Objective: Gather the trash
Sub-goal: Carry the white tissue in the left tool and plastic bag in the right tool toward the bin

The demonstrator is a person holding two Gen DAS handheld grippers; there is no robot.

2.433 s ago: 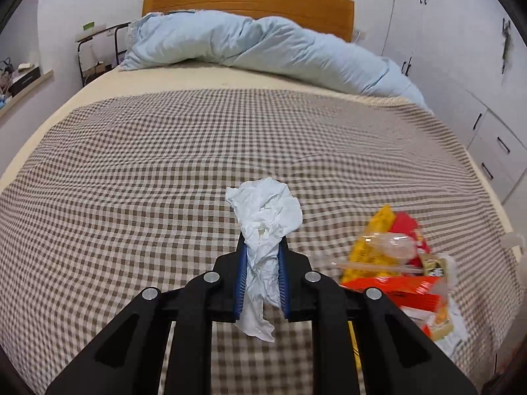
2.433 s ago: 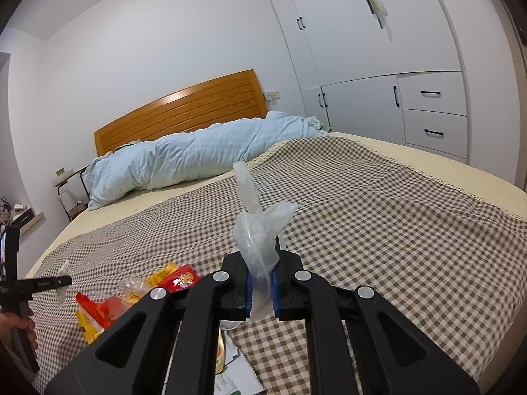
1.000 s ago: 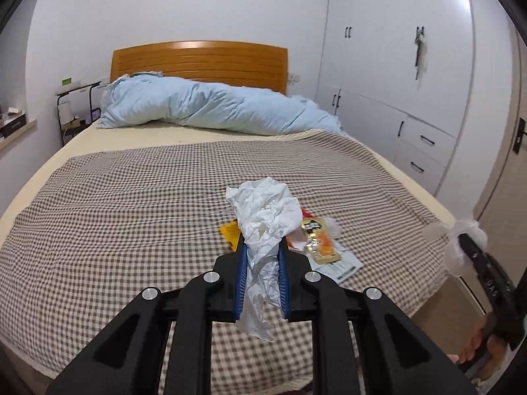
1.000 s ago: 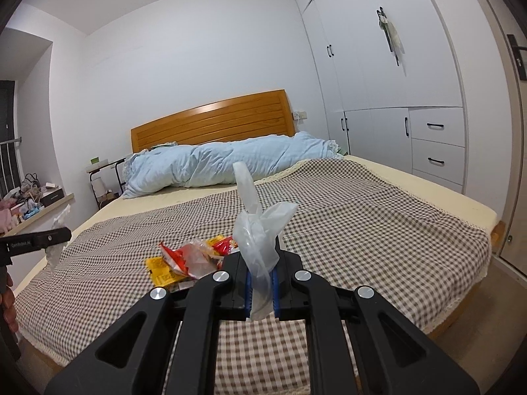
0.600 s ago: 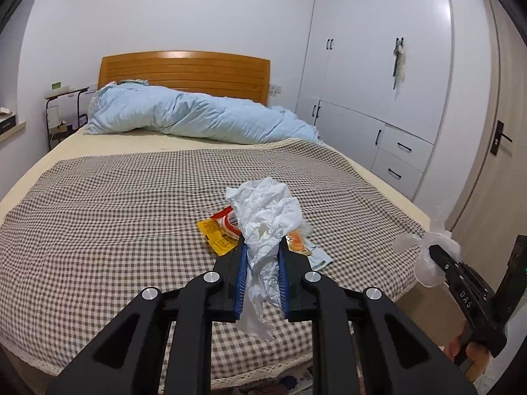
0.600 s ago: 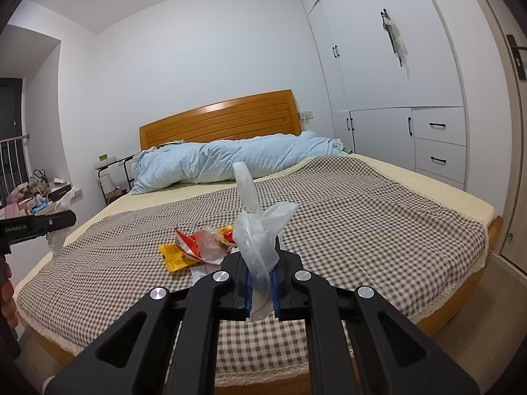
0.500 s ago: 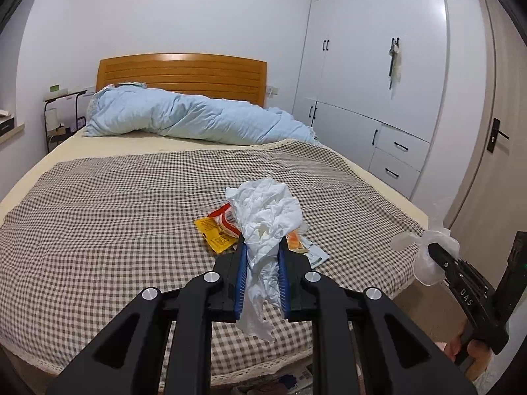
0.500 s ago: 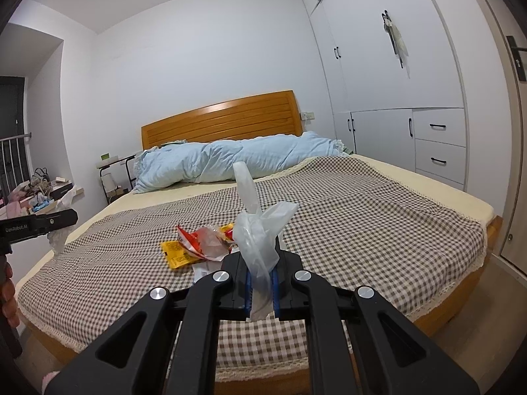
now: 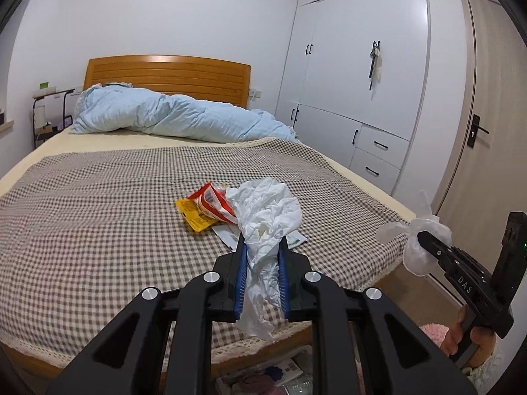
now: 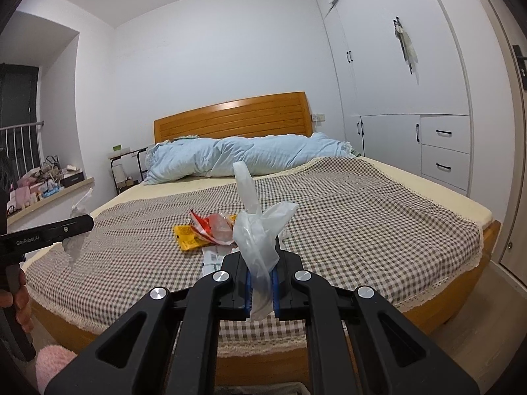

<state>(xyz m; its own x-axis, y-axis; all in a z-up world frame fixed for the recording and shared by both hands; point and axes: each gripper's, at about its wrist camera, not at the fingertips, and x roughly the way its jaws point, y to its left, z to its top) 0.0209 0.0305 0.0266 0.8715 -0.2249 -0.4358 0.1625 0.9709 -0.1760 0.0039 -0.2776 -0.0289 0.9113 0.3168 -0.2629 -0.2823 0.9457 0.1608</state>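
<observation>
left gripper (image 9: 262,265) is clamped on a crumpled white tissue (image 9: 266,210), wad bulging above the blue pads (image 9: 241,273) w/ a tail hanging below; right gripper (image 10: 262,291) is pinched on a thin clear plastic bag (image 10: 260,230), most of it sticking up loose. both are off the bed's foot edge, not over it. rest of the trash, a red/yellow wrapper pile (image 9: 206,207) plus some printed paper, sits mid-blanket on the checked bedspread (image 9: 98,204). something like a bin or bag w/ stuff in it shows at the bottom edge below left gripper, can't tell for sure. step looks like carry-to-bin: keep both grips tight, film is slippery & could slide out. get each one right above the opening, low, before letting go, one at a time, since tissue & film drift. then go back for the wrappers.
</observation>
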